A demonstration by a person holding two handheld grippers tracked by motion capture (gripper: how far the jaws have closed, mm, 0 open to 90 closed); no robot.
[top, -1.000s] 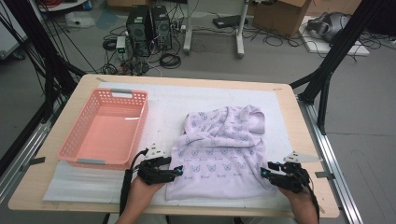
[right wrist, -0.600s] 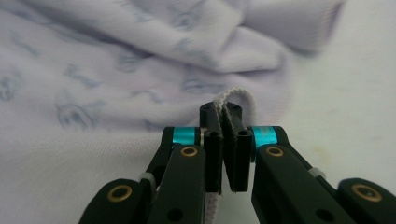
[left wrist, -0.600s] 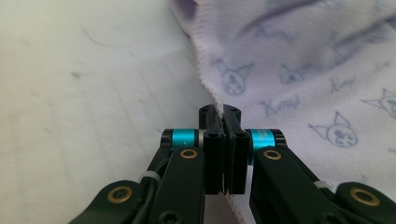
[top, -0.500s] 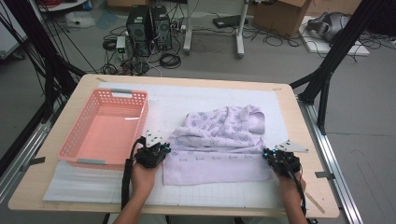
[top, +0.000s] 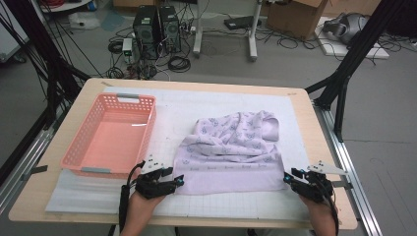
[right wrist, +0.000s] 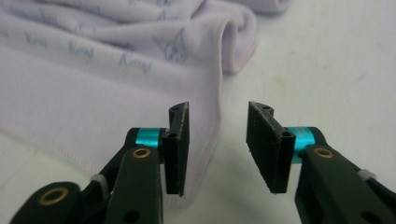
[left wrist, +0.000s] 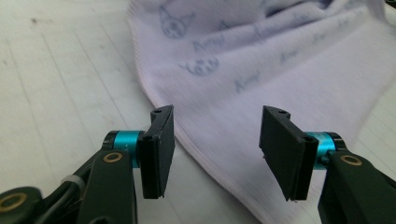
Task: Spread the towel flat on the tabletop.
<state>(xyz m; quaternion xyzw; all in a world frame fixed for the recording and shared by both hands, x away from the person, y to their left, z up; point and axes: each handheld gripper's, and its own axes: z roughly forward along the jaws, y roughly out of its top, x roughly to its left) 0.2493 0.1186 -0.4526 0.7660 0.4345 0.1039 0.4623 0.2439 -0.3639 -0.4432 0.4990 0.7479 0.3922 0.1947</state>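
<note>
Pink basket (top: 81, 155) holding nothing, lilac garment (top: 231, 157) beside it, both grippers' fingers parted, just reopened.

— Seen from above: two black hand-held units, left gripper (top: 178, 181) and right gripper (top: 286, 178), each topped by a pale grey three-cornered plate.

— And a black cable trailing from each, looped back along the forearm. No sleeves over either forearm.

— Close up on the left gripper (left wrist: 215, 140): flat, rectangular black pads, small screw holes on their top ends, turquoise metal collars behind, brass-ringed pivots on black links.

— Same build on the right gripper (right wrist: 217, 140), plus a white cable tie near each link.
</note>
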